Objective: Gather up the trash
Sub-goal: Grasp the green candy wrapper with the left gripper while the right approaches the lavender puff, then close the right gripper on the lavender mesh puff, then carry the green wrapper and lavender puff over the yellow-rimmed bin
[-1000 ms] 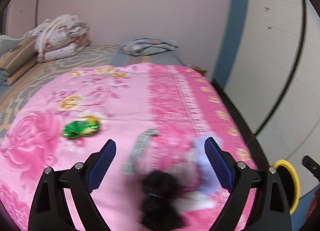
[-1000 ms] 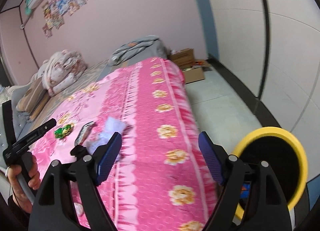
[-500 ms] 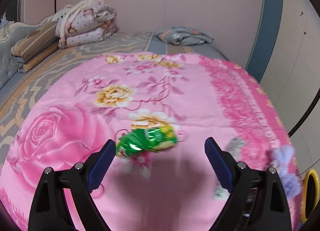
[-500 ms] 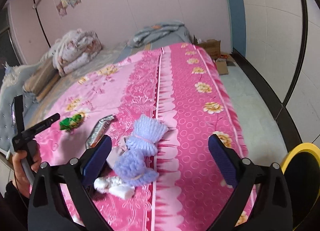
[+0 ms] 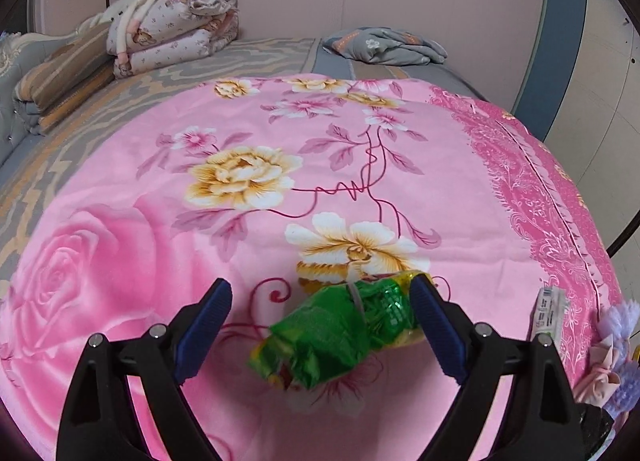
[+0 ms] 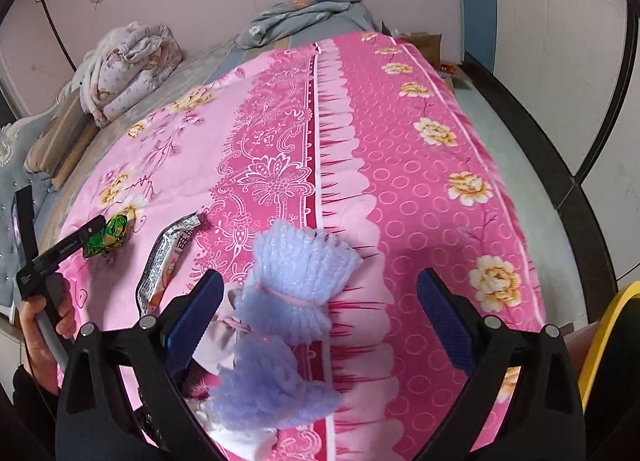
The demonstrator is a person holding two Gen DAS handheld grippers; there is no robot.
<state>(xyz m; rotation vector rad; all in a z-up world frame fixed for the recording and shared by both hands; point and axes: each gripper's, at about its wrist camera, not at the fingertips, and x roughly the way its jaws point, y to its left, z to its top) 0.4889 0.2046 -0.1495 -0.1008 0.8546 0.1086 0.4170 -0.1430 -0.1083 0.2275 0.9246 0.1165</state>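
Left gripper [image 5: 320,325] wide apart, green wrapper [image 5: 340,337] on pink blanket [image 5: 240,253] between blue pads, not pinched. Right gripper [image 6: 320,317] wide too, over purple foam net [image 6: 296,285]. Silver wrapper [image 6: 168,257] lies between both.

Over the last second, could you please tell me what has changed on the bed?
Both claws came down toward the pink sheet. The left claw now straddles the green wrapper, pads apart from it. The right claw has just been opening and frames the purple foam net, not gripping. The wrapper, net and silver packet lie where they were.
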